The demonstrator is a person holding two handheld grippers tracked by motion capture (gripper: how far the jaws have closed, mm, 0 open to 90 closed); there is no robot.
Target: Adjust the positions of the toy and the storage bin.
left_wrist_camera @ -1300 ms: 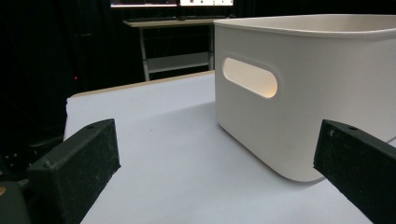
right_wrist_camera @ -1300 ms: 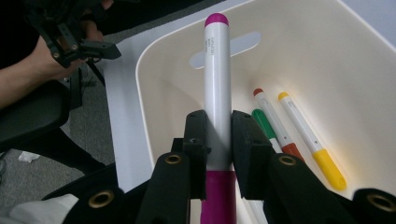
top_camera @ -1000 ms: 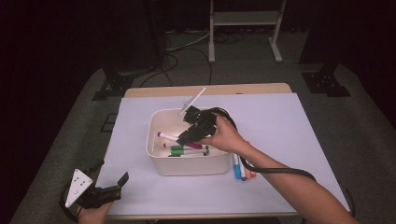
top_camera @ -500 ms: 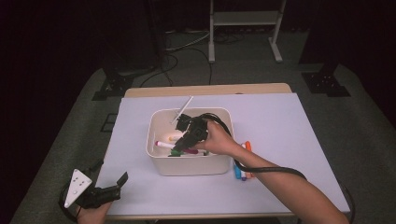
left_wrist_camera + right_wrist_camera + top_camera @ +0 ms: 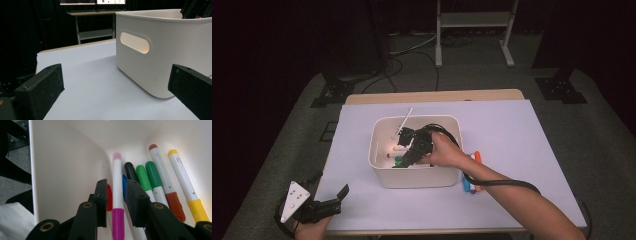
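a white marker with magenta cap [image 5: 117, 195] lies in the white plastic bin [image 5: 414, 175] mid-table, between the right gripper's [image 5: 116, 195] jaws, which have just been opening. near left, the left gripper [image 5: 319, 207] rests wide open. beyond the bin, purple table covering [image 5: 522, 130].

— Surroundings, please.

— A wooden table [image 5: 437, 96] stands on grey carpet [image 5: 302, 145], its top almost wholly covered by a pale lavender sheet [image 5: 522, 140]; bare wood shows along the far edge. The room beyond is dark, the far side hung in black.

— Furniture?

— A white metal stand [image 5: 474, 22] at the far side, with two legs down to the carpet. Black cables [image 5: 404, 52] trail across the floor near it. Black floor brackets [image 5: 560, 89] sit off the table's far corners, one on each side.

— Light?

— It falls on the table; the carpet fades into shadow towards the edges.
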